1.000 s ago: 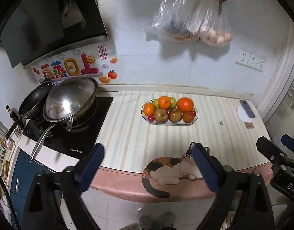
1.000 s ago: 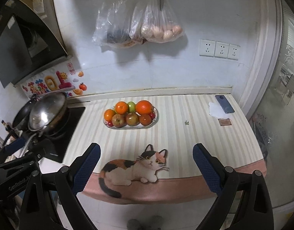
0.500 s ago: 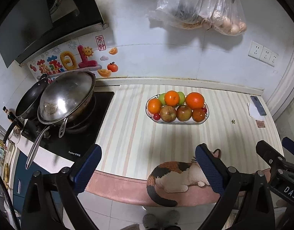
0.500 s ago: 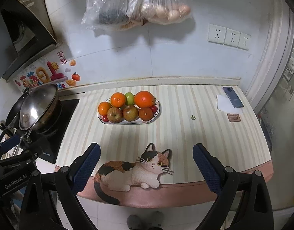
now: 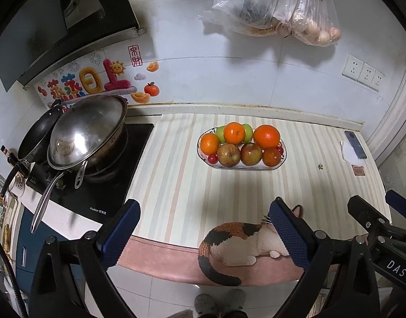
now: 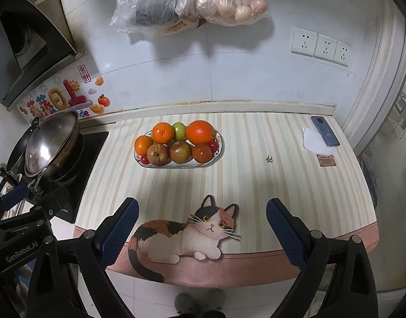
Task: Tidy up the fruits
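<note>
A glass plate (image 5: 256, 167) (image 6: 160, 165) holds oranges (image 5: 266, 136) (image 6: 200, 131), two reddish apples (image 5: 229, 154) (image 6: 157, 154), a green apple (image 6: 179, 130) and small red cherry tomatoes (image 5: 212, 158). It stands mid-counter on the striped mat. My left gripper (image 5: 205, 225) is open and empty, over the counter's front edge, well short of the plate. My right gripper (image 6: 203, 222) is open and empty too, above the cat picture (image 6: 187, 235). The right gripper's body shows at the right edge of the left wrist view (image 5: 372, 220).
A steel wok (image 5: 86, 132) and a black pan (image 5: 36, 137) sit on the stove at left. A phone (image 6: 325, 131) on paper and a small tag (image 6: 326, 159) lie at the counter's right. Plastic bags (image 6: 203, 2) hang on the wall above.
Both grippers have moved forward and closer to the counter; the fruit plate looks nearer. Both stayed open and empty.
</note>
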Available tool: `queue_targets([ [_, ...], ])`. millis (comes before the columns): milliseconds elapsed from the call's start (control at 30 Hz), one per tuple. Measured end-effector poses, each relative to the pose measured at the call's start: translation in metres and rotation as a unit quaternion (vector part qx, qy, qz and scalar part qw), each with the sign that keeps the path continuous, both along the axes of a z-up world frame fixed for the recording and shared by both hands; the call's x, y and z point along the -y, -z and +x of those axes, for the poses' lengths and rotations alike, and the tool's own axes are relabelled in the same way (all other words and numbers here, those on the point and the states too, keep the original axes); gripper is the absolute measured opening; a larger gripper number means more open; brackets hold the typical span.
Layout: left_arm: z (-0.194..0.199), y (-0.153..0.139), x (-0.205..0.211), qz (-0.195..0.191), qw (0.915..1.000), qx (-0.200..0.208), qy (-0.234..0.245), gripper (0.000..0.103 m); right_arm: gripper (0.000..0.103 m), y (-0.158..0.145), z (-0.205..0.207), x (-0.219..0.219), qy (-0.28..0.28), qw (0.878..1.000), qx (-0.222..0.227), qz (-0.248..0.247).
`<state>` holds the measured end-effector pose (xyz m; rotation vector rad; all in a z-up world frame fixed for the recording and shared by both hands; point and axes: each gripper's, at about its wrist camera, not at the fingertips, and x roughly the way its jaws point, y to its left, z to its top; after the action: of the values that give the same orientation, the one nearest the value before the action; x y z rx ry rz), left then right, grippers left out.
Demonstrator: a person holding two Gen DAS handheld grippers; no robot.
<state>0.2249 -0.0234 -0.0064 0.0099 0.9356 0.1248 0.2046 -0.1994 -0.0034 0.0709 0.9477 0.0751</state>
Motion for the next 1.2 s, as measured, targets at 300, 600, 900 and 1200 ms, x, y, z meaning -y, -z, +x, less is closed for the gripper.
queue_targets([
  [300,-0.005,0.002,0.001,-0.001,1.0000,-0.001,0.004,0.100,0.099,0.001,-0.002,0.001,0.003,1.000,-0.001,0.004],
  [600,-0.009,0.000,0.003,-0.004,1.0000,0.004,0.001,0.100,0.099,-0.002,-0.010,-0.001,0.001,1.000,0.004,0.003],
  [900,-0.013,-0.008,0.002,0.000,0.9999,0.015,-0.004,0.102,0.099,-0.006,-0.016,-0.002,0.000,1.000,0.008,0.005],
  [1200,-0.018,-0.011,0.003,0.002,0.9998,0.018,-0.002,0.102,0.099,-0.012,-0.020,0.000,-0.001,1.000,0.010,0.007],
])
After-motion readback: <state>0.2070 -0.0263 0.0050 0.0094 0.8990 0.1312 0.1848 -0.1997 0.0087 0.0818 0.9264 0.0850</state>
